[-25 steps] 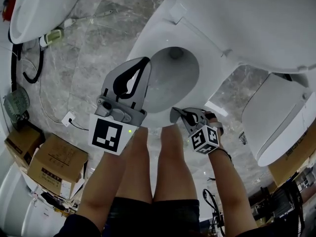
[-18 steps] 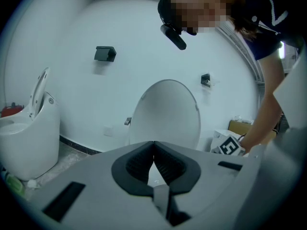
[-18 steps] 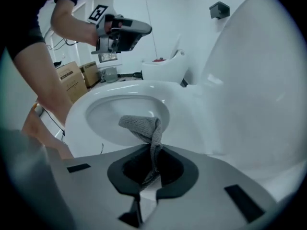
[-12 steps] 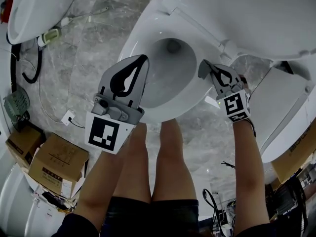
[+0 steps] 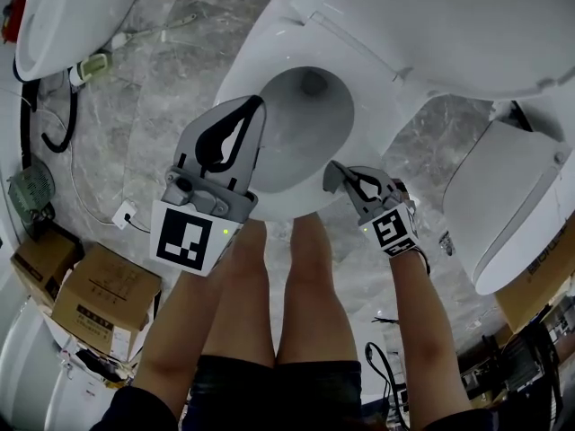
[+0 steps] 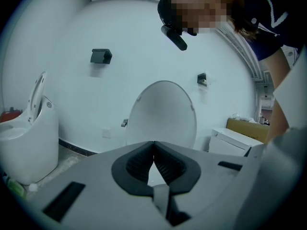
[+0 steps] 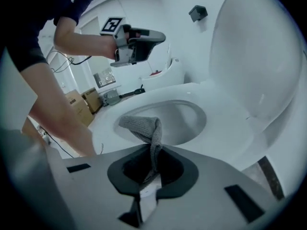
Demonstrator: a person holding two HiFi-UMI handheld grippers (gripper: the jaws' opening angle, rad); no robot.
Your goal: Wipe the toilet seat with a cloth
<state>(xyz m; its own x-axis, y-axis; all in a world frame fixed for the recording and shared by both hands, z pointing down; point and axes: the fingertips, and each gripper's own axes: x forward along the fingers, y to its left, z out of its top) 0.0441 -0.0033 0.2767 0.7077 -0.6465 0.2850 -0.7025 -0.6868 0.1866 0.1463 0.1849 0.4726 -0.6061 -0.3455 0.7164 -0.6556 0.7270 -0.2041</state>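
One cloth (image 7: 144, 124) is pinched by the right gripper (image 7: 152, 150) at the front edge of the toilet seat (image 7: 225, 128) for wiping; the left gripper (image 6: 153, 146) has its fingers (image 6: 136, 163) closed, empty

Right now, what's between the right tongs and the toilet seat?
Only the grey cloth: the right tongs are shut on it and it sticks out toward the toilet seat. The right gripper view shows it; contact with the seat is unclear.

We look down on a grey marble floor (image 5: 162, 88). On it stand the middle toilet (image 5: 260, 57), a second toilet (image 5: 72, 7) at upper left and a third toilet (image 5: 503, 205) at right. Cardboard boxes (image 5: 90, 299) sit at lower left, near a black cable (image 5: 54, 133).
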